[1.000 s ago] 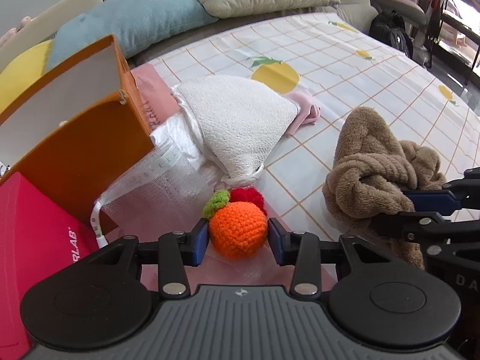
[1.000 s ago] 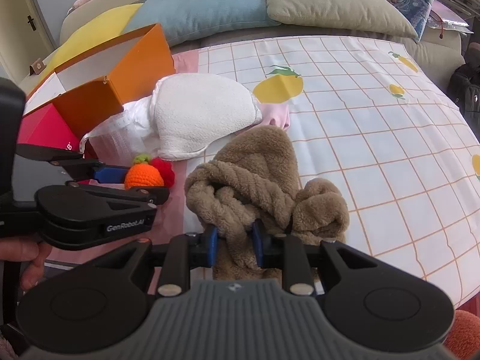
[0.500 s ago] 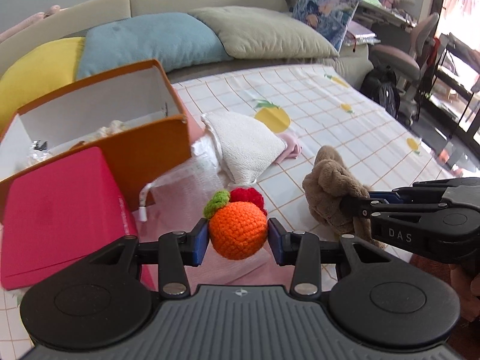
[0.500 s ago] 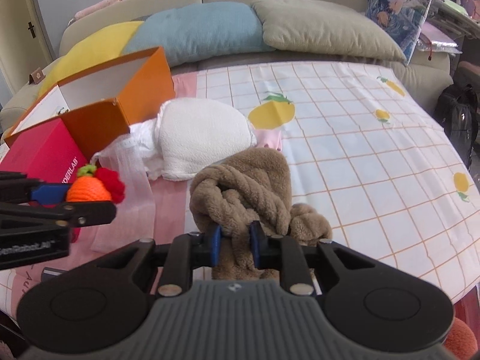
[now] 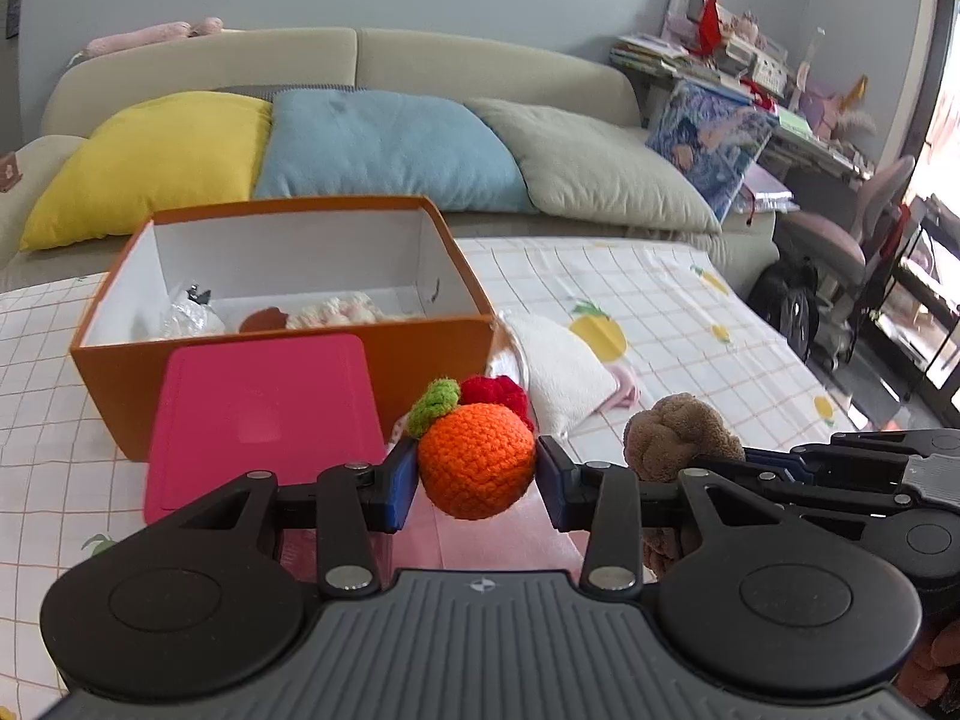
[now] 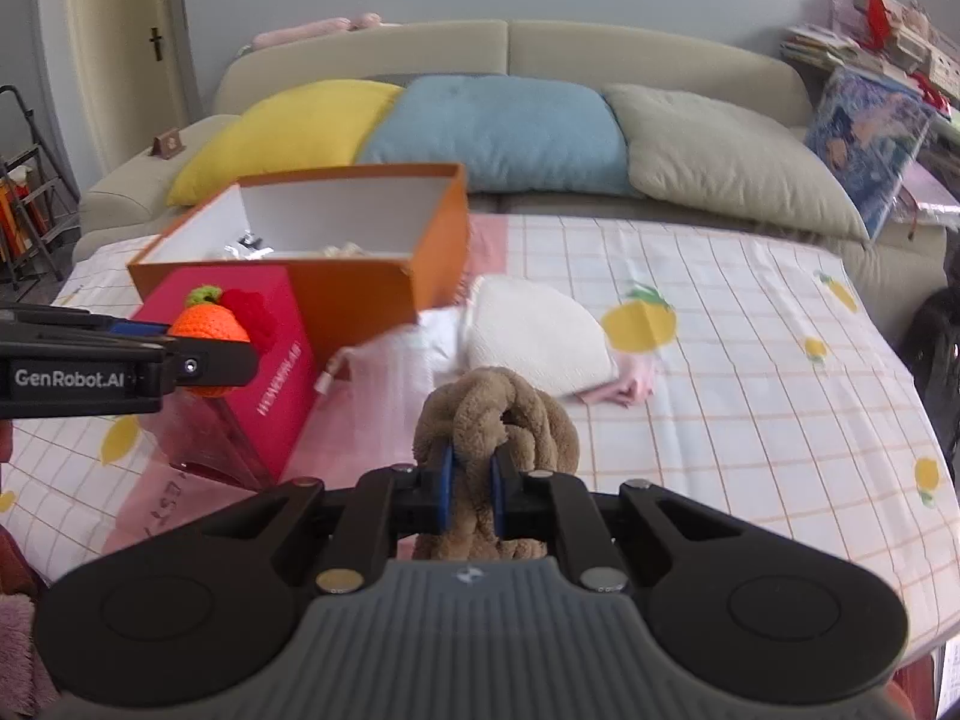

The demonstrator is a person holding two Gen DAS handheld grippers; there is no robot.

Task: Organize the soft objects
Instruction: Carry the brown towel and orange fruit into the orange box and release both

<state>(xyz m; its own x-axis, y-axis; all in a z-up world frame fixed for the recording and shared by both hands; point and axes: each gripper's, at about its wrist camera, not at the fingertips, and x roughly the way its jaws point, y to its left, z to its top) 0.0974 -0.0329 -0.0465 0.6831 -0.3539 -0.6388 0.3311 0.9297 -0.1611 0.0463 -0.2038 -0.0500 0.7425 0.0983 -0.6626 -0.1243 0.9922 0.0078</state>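
Note:
A crocheted orange (image 5: 477, 471) with a green leaf and a red bit is pinched between the blue pads of my left gripper (image 5: 477, 480), shut on it and held above the bed. In the right wrist view that gripper (image 6: 204, 354) hangs in front of the pink box. My right gripper (image 6: 471, 480) is shut on a knotted brown plush toy (image 6: 498, 414), its jaws closing tight on one strand, and the toy hangs clear of the sheet. The plush (image 5: 672, 438) also shows to the right of the orange. Behind stands an open orange box (image 5: 282, 360) with several small items inside.
A pink box (image 5: 258, 414) leans against the orange box's front. A white padded cloth (image 6: 534, 336) and a pink cloth (image 6: 630, 384) lie on the checked fruit-print sheet (image 6: 750, 396). Yellow, blue and grey pillows line the sofa back. A chair and shelves stand at the right.
Both grippers have risen from the bed with their loads. The brown plush has come up off the sheet. The views now look over the orange box's rim into it.

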